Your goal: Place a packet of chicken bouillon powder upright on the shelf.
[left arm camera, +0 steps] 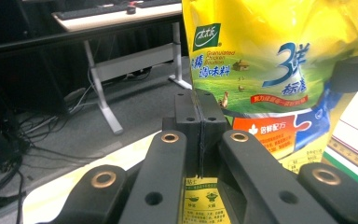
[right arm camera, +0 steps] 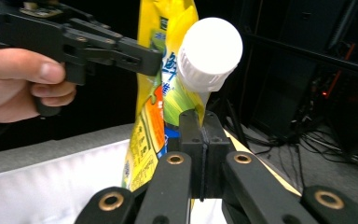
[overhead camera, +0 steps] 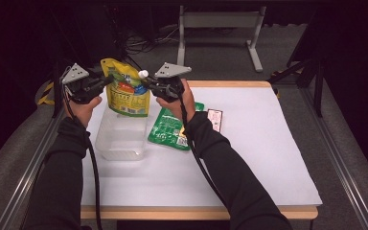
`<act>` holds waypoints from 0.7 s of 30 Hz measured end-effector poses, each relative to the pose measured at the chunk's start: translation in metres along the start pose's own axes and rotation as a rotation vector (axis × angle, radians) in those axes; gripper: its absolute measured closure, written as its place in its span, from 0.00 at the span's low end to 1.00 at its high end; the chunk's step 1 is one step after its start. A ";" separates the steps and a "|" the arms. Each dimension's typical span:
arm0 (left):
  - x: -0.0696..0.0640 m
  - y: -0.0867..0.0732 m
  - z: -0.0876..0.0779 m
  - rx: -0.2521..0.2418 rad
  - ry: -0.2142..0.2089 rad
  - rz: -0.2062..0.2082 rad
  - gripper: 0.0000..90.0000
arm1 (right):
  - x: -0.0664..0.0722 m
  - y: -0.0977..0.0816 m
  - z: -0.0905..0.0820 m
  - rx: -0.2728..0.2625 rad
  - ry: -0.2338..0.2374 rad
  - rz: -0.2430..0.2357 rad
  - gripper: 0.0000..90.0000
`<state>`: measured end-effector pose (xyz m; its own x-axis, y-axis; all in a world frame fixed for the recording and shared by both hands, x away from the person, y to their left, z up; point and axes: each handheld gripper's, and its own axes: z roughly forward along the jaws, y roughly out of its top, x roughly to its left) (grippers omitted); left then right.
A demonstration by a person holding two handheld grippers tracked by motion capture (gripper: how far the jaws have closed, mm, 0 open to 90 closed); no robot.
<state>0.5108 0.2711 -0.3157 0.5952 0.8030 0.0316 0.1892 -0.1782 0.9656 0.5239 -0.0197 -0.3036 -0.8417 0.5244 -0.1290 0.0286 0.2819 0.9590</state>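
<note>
The pouch [overhead camera: 124, 91] is bright yellow, with a green picture band, an orange label, blue characters and a small green logo square at the upper left of the left gripper view. Its cap [right arm camera: 209, 53] is white with fine ribs. Both claws are black with brass-coloured rivets. The tub [overhead camera: 120, 136] is clear. The flat packet [overhead camera: 172, 129] is green with white print. The surface [overhead camera: 249, 153] is white, its edge light wood.

Both forearms raised — left gripper [overhead camera: 106, 82] and right gripper [overhead camera: 146, 86] clamped shut, facing inward.
</note>
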 end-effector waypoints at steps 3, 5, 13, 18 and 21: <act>0.003 -0.008 0.002 -0.008 0.003 -0.016 1.00 | 0.000 -0.003 0.006 0.009 -0.008 -0.023 1.00; 0.004 -0.013 0.003 -0.016 0.003 -0.031 0.99 | 0.000 -0.007 0.010 0.009 -0.010 -0.013 1.00; 0.006 -0.024 -0.002 -0.026 0.003 -0.050 0.99 | 0.003 -0.015 0.015 -0.008 0.013 0.009 1.00; 0.006 -0.027 -0.010 -0.038 0.003 -0.062 0.99 | 0.009 -0.014 0.017 -0.004 0.027 0.000 1.00; 0.007 -0.030 -0.012 -0.025 0.001 -0.063 0.99 | 0.012 -0.013 0.018 0.007 0.036 -0.010 1.00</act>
<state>0.5003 0.2889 -0.3417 0.5823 0.8125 -0.0288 0.2061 -0.1132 0.9720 0.5235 -0.0023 -0.3219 -0.8608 0.4921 -0.1297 0.0234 0.2928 0.9559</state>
